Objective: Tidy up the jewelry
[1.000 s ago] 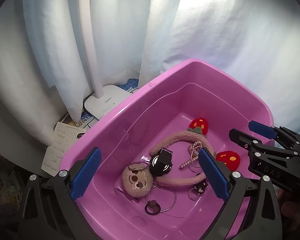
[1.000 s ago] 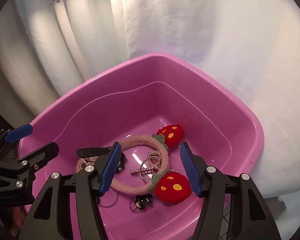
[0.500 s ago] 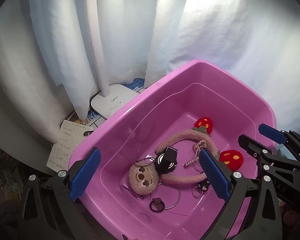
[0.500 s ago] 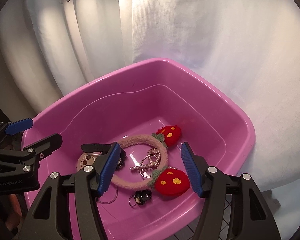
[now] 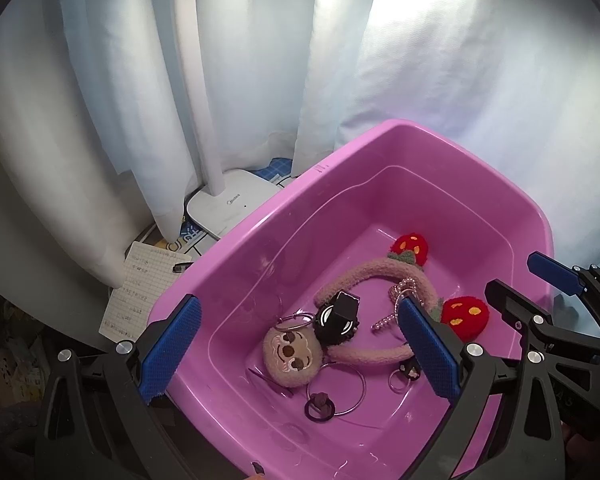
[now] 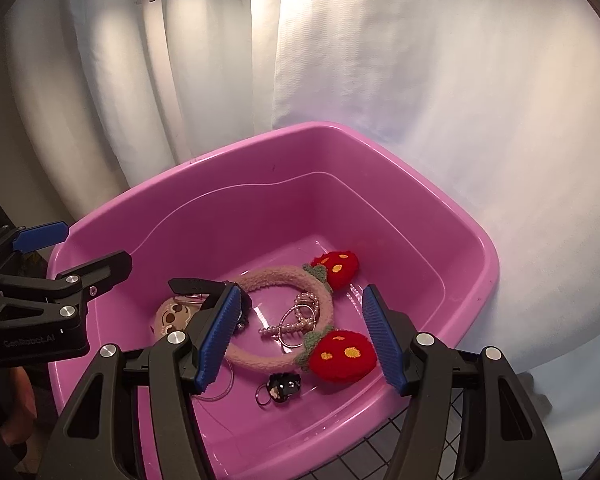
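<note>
A pink plastic tub (image 5: 240, 232) (image 6: 380, 208) holds the jewelry. In it lie a fuzzy pink headband (image 5: 364, 276) (image 6: 272, 274) with two red strawberries, a plush animal-face keychain (image 5: 292, 356) (image 6: 172, 314), a black watch (image 5: 338, 316), a pearl bracelet (image 6: 296, 322), thin metal rings, and a small black charm on a ring (image 6: 282, 384). My left gripper (image 5: 300, 346) (image 6: 80, 252) hovers over the tub's near left side, open and empty. My right gripper (image 6: 302, 338) (image 5: 528, 284) hovers above the lower strawberry and the pearls, also open with nothing held.
White curtains (image 5: 460, 80) hang close behind the tub. A white lamp base (image 5: 228, 204) and a handwritten paper note (image 5: 140, 288) sit left of the tub. A black wire grid (image 6: 380, 452) shows under the tub's near right edge.
My right gripper has drawn back and up slightly, so the tub looks a little smaller. The left gripper has barely shifted. Nothing in the tub has moved.
</note>
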Demonstrator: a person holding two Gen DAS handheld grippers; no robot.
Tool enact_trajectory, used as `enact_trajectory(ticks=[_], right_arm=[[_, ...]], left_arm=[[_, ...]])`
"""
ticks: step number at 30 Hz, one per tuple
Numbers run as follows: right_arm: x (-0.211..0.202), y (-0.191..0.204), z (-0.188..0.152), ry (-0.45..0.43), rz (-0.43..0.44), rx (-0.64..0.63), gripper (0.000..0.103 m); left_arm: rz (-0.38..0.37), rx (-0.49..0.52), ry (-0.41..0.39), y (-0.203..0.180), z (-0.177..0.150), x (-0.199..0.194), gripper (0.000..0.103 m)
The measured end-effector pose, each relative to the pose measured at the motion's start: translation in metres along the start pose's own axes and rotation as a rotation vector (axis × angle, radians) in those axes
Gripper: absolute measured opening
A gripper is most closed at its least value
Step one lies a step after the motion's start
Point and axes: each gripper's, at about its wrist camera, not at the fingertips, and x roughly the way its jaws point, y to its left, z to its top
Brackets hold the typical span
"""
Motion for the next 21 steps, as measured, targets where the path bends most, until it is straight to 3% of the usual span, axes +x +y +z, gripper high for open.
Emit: enact_trajectory(ticks=[21], right_arm=[[-0.0033, 0.005, -0.0034, 0.008, -0.011, -0.016, 0.061]], left_arm=[[-0.01, -0.005, -0.012, 0.0014, -0.0011, -0.0068, 0.097]])
